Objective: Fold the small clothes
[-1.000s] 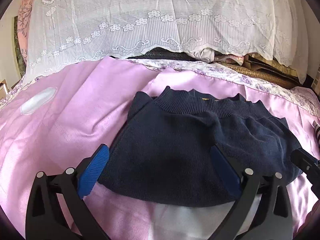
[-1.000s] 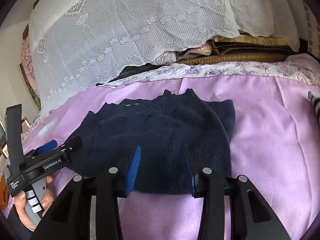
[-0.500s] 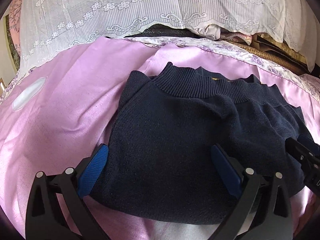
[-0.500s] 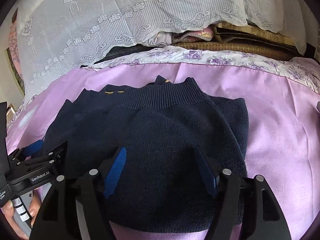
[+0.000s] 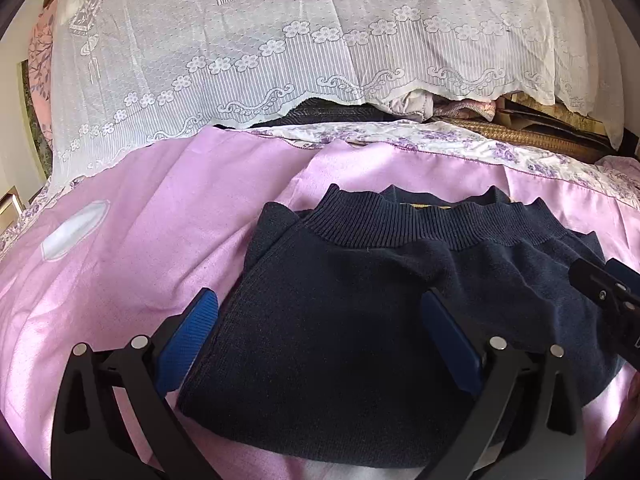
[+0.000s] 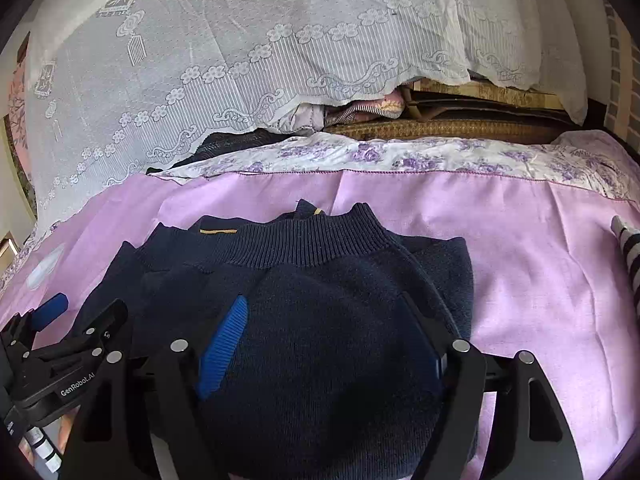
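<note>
Sheet (image 5: 152,240) in lilac covers the bed, and the folded sweater (image 5: 360,320) lies on it in the middle, with its ribbed band (image 5: 400,224) turned to the far side. At the far left, the left wrist view shows a pale patch (image 5: 74,232) on the sheet. Behind the bed a white lace cloth (image 5: 280,40) hangs over a pile of things.

The left tongs (image 5: 324,320) are spread wide. Their left blue pad (image 5: 192,332) stands just beside the left edge of the sweater, over the sheet, and the right pad (image 5: 448,344) stands over the dark knit. The pads do not press on the cloth. In the right wrist view the left tongs (image 6: 72,320) show at the low left corner, with part of a hand (image 6: 66,432) under them.

The right tongs (image 6: 328,336) have just been opening and now stand spread over the right half of the sweater (image 6: 320,360), with the knit between them but not pinched. Their left pad (image 6: 224,344) is bright blue; the right one is in shadow. In the left wrist view one black finger (image 5: 600,292) of the right tongs comes in from the right edge, above the sweater.

At the far right, a striped piece (image 6: 630,256) lies on the sheet (image 6: 540,260), apart from the sweater. A floral hem (image 6: 400,156) runs along the far edge of the bed.
</note>
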